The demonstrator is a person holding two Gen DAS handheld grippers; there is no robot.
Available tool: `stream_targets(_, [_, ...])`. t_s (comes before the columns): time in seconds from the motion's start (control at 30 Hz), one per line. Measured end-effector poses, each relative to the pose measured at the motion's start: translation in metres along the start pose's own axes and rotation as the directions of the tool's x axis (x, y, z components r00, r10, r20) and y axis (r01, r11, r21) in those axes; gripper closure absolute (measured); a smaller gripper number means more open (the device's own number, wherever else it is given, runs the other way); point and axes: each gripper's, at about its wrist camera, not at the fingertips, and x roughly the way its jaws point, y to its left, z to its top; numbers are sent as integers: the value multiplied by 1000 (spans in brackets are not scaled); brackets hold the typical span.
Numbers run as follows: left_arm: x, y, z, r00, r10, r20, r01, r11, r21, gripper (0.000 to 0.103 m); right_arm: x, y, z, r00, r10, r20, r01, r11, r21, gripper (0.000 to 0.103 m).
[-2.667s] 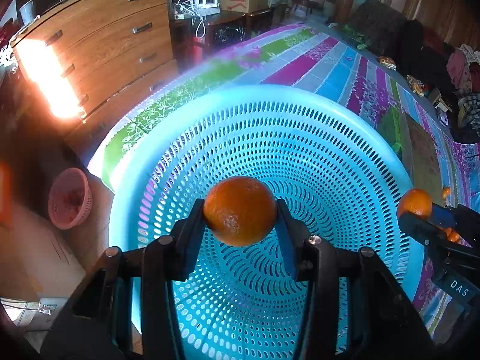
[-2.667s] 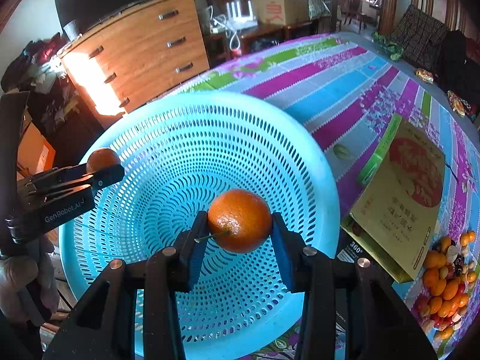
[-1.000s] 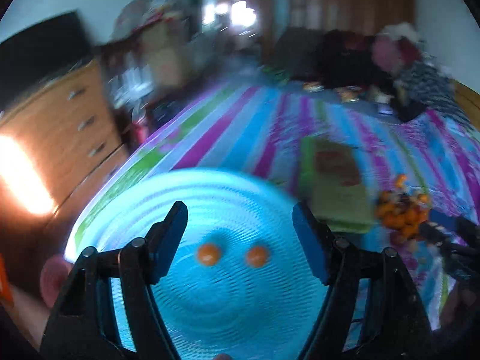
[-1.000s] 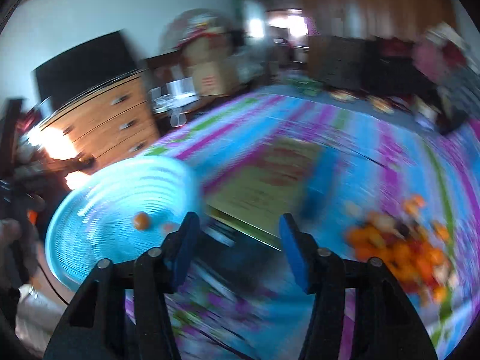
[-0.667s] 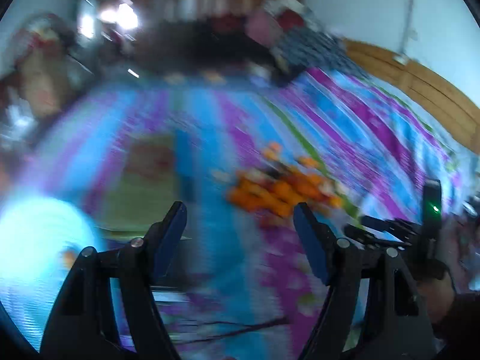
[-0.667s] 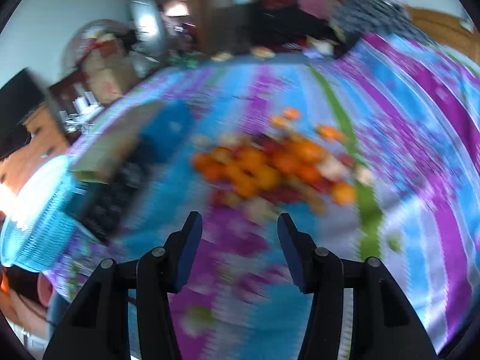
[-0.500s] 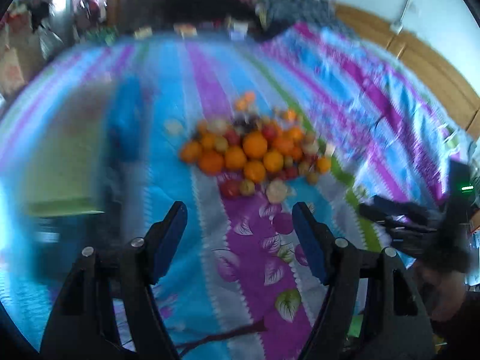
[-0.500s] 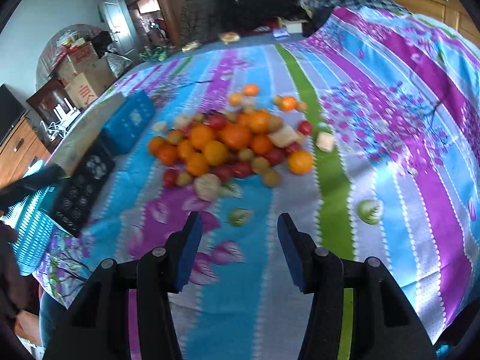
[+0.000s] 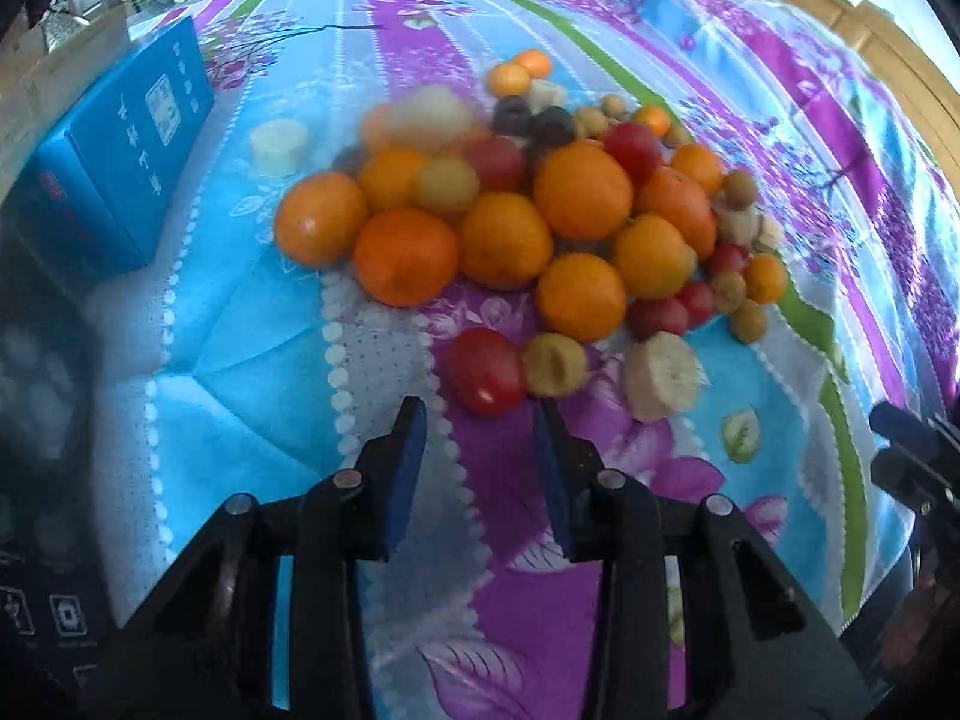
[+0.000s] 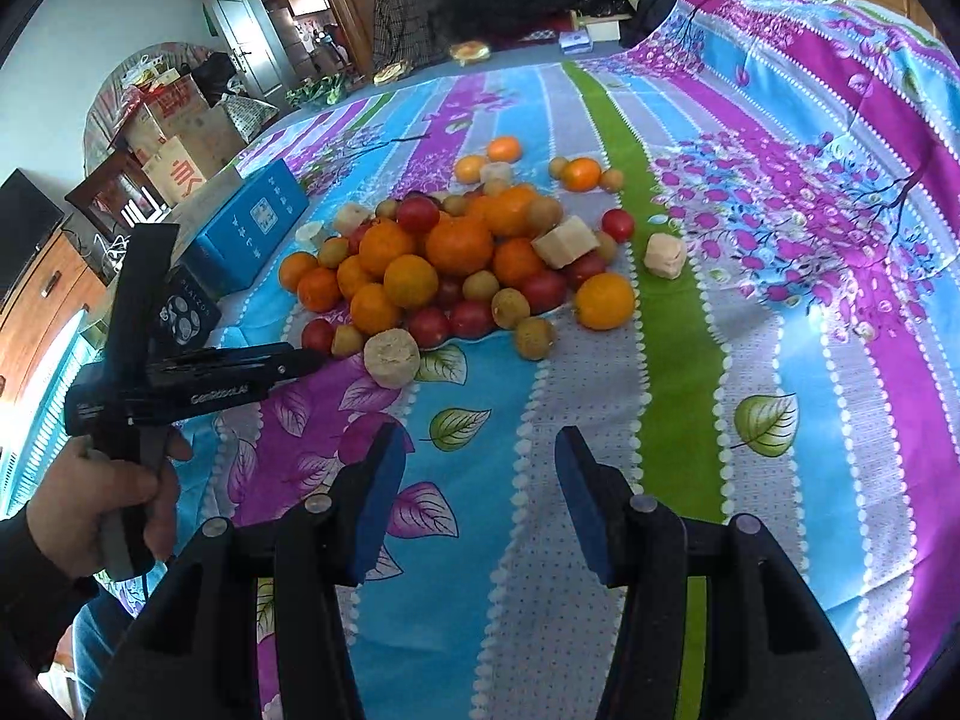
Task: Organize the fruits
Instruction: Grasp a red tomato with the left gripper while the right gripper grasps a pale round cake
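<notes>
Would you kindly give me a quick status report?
Left gripper jaws closing, empty, just short of a red tomato. Right gripper open, empty, short of the fruit pile. Nothing in the way.

Glossy smooth tomato [image 9: 485,369], dimpled orange [image 9: 405,256], printed cloth bedsheet [image 9: 252,360], glossy cardboard box [image 9: 114,180]

A heap of fruit [image 9: 540,204] – oranges, red tomatoes and small tan fruits – lies on a striped, flowered bedspread [image 9: 252,324]. Nearest the heap's lower edge sits a red tomato [image 9: 485,371], with the left gripper [image 9: 478,426] just below it, jaws closing, nothing between them. A blue box [image 9: 114,168] lies left of the heap. A pale cut chunk [image 9: 660,375] rests at the heap's lower right.
</notes>
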Motion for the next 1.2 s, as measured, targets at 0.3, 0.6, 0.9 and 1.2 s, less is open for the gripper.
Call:
stream_targets(0.3, [13,2,14,997,-34,64,33,999,9,66,17,8,5,997,73,-16,-73,997,-6,46])
stream_targets(0.6, [13,10,12,991,-91,99,91,996,5,70,45,28,17,989,143,-32,-143,990,-2,46])
stream_targets(0.9, [-18,24,-8,989,-42,142,49,997,-51,70,83,42,28,989,139,-54,-141,990,-29,54])
stream_targets(1.2, [-18,21,-12,991,-40,124,47,998,-53,70,116,49,31,995,63,-82,-68,996,-55,62])
